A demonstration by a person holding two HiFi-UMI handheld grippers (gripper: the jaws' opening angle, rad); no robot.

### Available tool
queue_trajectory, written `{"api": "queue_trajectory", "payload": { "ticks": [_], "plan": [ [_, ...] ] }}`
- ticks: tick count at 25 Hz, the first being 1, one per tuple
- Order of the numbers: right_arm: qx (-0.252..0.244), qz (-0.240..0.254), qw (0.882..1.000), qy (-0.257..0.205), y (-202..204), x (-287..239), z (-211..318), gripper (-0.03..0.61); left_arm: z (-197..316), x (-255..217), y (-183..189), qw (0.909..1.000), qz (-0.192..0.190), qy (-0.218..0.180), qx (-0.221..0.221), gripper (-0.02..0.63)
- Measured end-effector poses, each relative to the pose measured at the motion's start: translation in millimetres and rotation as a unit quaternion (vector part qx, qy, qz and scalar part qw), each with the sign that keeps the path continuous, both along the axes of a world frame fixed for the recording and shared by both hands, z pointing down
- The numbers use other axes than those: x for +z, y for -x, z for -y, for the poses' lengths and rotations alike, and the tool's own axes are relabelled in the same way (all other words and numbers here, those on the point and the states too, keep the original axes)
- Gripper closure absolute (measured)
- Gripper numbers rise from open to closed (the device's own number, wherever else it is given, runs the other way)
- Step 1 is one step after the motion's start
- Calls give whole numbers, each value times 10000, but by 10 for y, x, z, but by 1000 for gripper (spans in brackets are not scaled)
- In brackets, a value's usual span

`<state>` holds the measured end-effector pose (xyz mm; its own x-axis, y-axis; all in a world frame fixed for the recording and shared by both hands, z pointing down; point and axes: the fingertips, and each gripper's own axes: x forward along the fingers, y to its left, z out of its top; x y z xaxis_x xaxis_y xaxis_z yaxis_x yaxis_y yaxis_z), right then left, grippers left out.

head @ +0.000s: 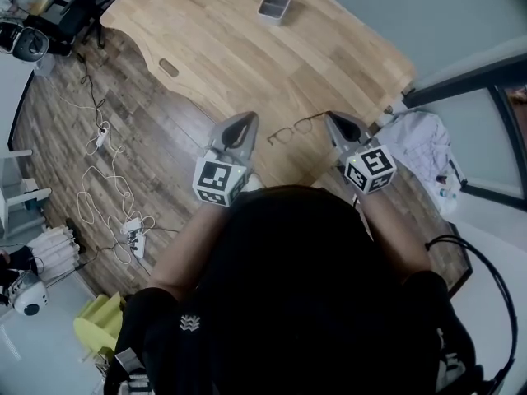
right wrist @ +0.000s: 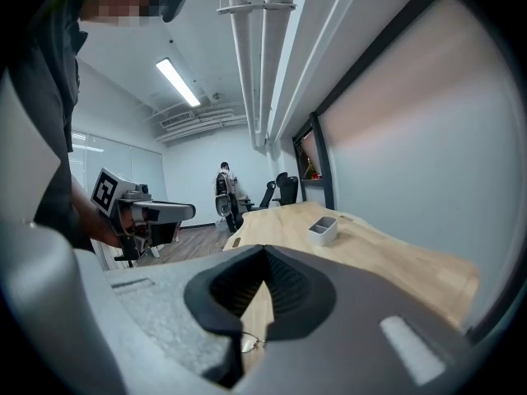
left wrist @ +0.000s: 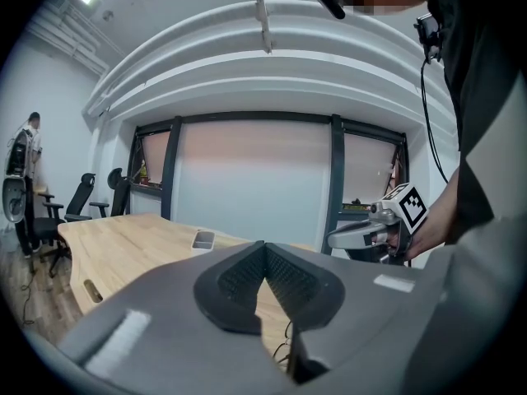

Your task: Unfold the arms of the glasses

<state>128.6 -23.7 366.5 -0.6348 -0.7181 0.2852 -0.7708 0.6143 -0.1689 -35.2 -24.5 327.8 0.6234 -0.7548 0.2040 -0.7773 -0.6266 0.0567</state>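
Jaws pressed together, left gripper (head: 246, 117) and right gripper (head: 332, 117) — glasses (head: 290, 130) lie on the table (head: 206, 48) between their tips, grey tray (head: 274, 5) well beyond.

A light wooden table (head: 230, 52) carries glasses (head: 290, 130) near its front edge, and a small grey tray (head: 274, 5) lies well apart from them.

even indoor light, fisheye-warped edges
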Motion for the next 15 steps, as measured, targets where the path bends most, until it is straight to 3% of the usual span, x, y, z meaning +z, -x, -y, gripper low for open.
{"api": "queue_trajectory", "payload": {
  "ticks": [9,15],
  "plan": [
    [91,-48,9998,163,-47,141,-33,578,-8,-37,-9,9997,103,-86,194,607],
    [205,-28,9997,148,-35,148,37,578,11,-133,53,9997,-90,-65,195,607]
  ]
}}
